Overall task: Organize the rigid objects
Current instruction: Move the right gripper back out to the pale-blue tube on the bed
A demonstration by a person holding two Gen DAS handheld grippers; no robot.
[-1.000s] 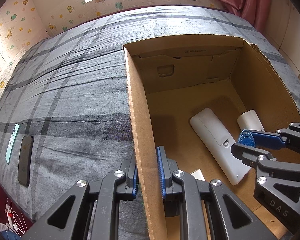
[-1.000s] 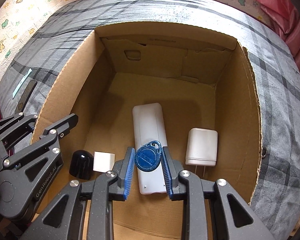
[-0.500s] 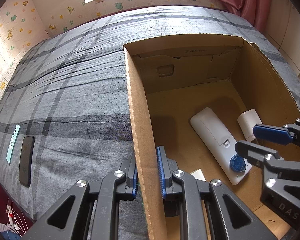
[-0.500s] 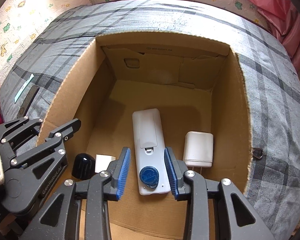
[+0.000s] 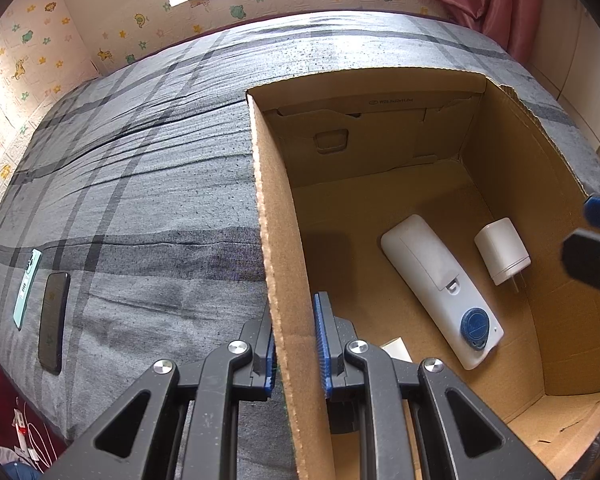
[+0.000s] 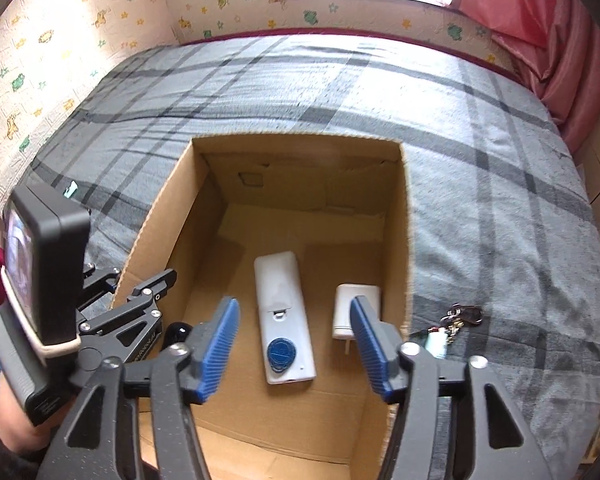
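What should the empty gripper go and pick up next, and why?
Probably swing the right gripper over to the keys lying on the blanket just outside the cardboard box. It is open and holds nothing, the blue tag already rests on the white remote, and the keys look closest.

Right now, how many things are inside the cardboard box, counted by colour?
White: 3, the remote, the charger plug and a small white card.
Blue: 1, the round tag lying on the remote.
Black: 1, a dome-shaped thing, partly hidden.
Total: 5 inside the cardboard box.
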